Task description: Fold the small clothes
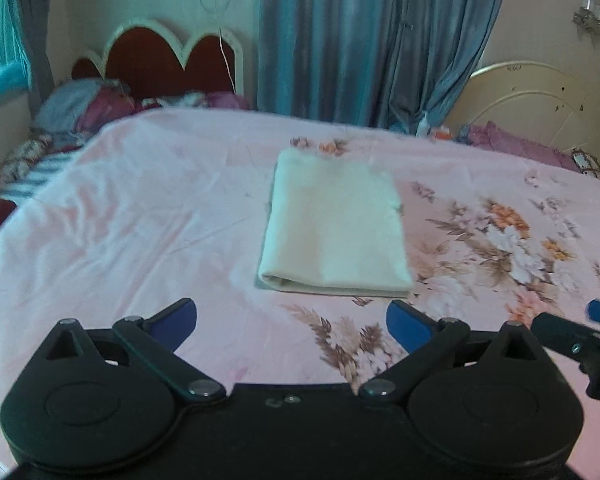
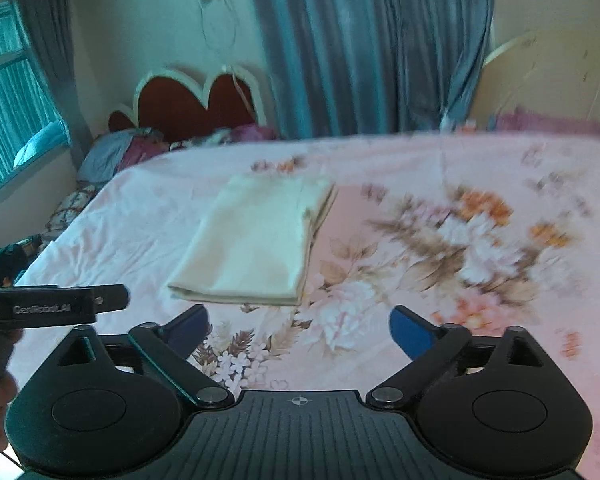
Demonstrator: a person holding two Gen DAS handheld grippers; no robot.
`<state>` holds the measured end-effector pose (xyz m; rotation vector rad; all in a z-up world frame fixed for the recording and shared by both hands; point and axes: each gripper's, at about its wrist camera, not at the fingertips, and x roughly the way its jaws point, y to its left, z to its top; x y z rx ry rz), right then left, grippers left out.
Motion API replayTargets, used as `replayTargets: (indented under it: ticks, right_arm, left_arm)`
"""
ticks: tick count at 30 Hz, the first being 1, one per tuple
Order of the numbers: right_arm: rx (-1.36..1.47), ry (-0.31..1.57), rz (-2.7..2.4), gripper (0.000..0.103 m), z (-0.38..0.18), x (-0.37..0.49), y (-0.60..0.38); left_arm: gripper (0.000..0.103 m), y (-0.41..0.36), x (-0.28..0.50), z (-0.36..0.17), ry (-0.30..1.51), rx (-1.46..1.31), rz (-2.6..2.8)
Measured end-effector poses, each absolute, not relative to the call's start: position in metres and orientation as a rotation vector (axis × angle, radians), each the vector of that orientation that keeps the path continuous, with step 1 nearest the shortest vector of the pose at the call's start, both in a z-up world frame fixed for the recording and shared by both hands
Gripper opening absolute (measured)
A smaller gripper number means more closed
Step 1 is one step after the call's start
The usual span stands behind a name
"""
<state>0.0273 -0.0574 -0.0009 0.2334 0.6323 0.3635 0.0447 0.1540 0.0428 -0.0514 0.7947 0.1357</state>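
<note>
A cream cloth (image 1: 334,224) lies folded into a neat rectangle on the pink floral bedsheet (image 1: 140,208). It also shows in the right wrist view (image 2: 256,244), left of centre. My left gripper (image 1: 292,326) is open and empty, held back from the cloth's near edge. My right gripper (image 2: 300,330) is open and empty, to the right of the cloth and nearer than it. The right gripper's body shows at the right edge of the left wrist view (image 1: 580,344). The left gripper's body shows at the left edge of the right wrist view (image 2: 52,306).
The bed's far edge meets blue-grey curtains (image 1: 360,40) and a red scalloped headboard (image 1: 160,60). Pillows and bedding (image 1: 80,108) pile at the far left. A cream headboard (image 1: 540,100) stands at the far right. A window (image 2: 8,100) is on the left.
</note>
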Motion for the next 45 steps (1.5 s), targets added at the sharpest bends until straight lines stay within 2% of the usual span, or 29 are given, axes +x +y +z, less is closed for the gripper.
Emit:
replayTargets:
  ticks: [5,13,45]
  right_arm:
    - [0.197,0.563,0.309,0.103,0.033,-0.018,-0.063]
    - [0.196,0.506,0.326,0.103,0.057,-0.056,-0.066]
    - [0.225,0.468,0.342,0.103,0.064,-0.078,-0.069]
  left_arm:
    - [0.102,0.146,-0.002,0.079,0.737,-0.036,0.155]
    - [0.102,0.143,-0.047,0.103,0.691,-0.036,0.152]
    - [0.102,0.15,-0.069,0.107,0.689,-0.052,0.177]
